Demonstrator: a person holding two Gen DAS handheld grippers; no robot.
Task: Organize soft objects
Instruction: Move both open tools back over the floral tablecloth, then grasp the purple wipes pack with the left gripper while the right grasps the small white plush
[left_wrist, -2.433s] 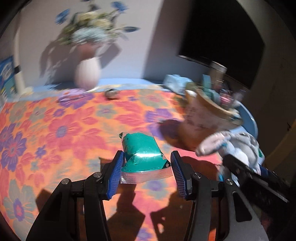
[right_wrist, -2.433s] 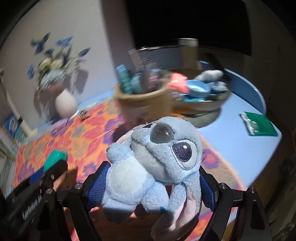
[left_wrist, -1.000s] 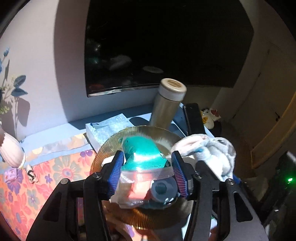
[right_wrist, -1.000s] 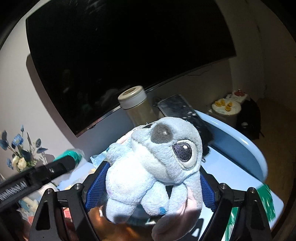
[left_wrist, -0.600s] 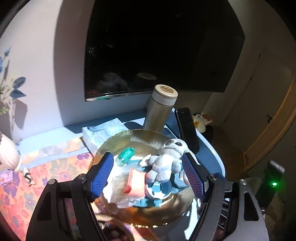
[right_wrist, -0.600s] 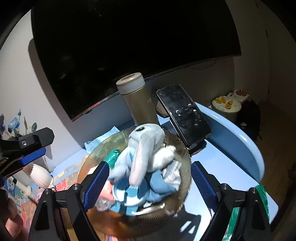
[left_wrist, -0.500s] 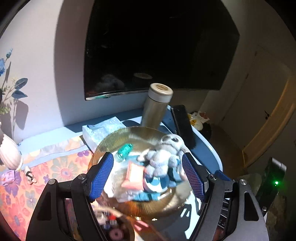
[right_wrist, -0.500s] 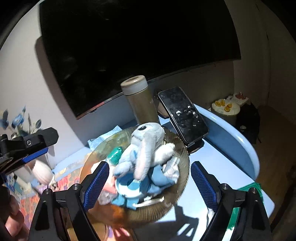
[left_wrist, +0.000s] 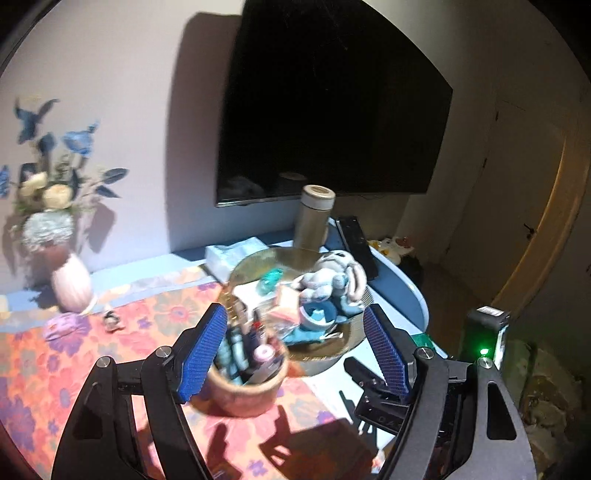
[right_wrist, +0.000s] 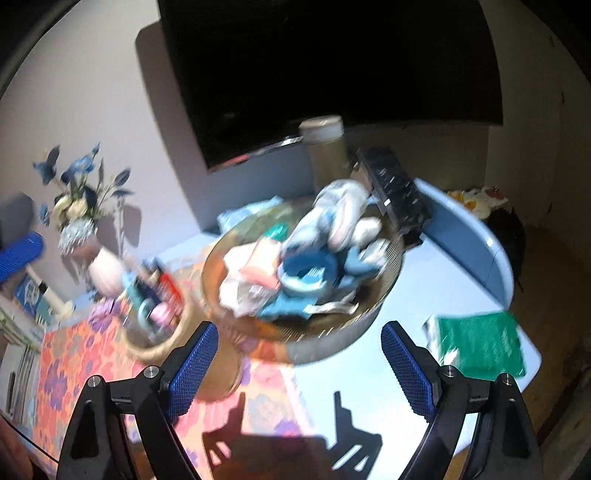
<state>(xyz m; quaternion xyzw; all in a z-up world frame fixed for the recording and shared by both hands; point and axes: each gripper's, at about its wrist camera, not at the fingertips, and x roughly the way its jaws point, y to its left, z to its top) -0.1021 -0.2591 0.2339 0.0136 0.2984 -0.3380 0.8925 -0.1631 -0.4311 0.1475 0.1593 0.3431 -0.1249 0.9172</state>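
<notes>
Fingers on my left gripper are spread apart with nothing between the blue pads; they have just been opening wider. Same on my right gripper: pads well apart, released, gripping nothing. Both hover above the worktop, pale blue with an orange floral cloth over its left part.

Just past my left fingers stands a round wooden pot stuffed with pens and small bits, too blurred to name. Right of my right fingers a flat green packet lies on the bare blue surface.

Next, a ribbed amber glass bowl, touching or just beside the pot. In it: grey-blue plush toy on top at the right, small teal wrapped packet toward the back left, pink pouch, blue ring-shaped piece, white wrappers. Right view is motion-blurred.

Behind the bowl: tissue pack, upright beige flask, black phone leaning. Far left, pale vase with blue flowers. Dark wall screen at back.
</notes>
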